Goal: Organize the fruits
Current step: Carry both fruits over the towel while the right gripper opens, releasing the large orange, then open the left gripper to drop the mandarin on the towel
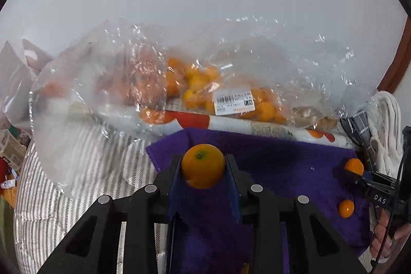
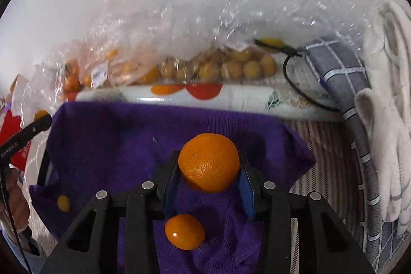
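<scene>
My left gripper pinches a small orange, stem end up; my right gripper clamps a bigger mandarin — both over the purple towel. Beyond it, bagged fruit blurs behind crinkled plastic.

light: bright, even, diffuse | glare: specular glints on crinkled plastic bags | shadows: soft, under fruit on purple cloth | blur: bags hazy, label unreadable | distortion: heavy fisheye, black vignette corners
</scene>
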Tool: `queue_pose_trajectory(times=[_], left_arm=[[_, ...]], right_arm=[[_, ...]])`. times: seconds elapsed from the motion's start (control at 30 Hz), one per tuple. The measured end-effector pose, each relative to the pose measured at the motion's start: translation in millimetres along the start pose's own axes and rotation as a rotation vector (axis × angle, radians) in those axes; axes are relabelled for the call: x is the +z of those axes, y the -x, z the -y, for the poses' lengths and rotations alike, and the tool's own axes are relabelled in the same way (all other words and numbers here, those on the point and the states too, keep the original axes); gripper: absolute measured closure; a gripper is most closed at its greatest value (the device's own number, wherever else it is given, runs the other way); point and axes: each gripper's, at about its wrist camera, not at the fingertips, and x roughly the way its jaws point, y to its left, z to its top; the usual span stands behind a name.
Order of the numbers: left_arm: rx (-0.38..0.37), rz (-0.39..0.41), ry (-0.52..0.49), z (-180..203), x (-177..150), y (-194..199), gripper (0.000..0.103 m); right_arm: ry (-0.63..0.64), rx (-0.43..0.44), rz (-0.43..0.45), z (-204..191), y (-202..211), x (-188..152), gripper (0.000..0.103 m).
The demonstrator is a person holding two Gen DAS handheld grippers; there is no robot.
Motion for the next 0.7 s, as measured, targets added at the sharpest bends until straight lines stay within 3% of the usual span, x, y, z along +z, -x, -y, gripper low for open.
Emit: queue_pose_trajectory(times=[0.43,0.7], left_arm=[[0.004,-0.039,-0.041,18,-8,-12,0.072],[0.011,-0.091,-0.058,23,-14,-25,0.072]], right_arm=[[0.035,-0.045,-0.039,-5,-11,-5,0.059],[0.046,-0.058,0.008,-6,0,-3,0.039]])
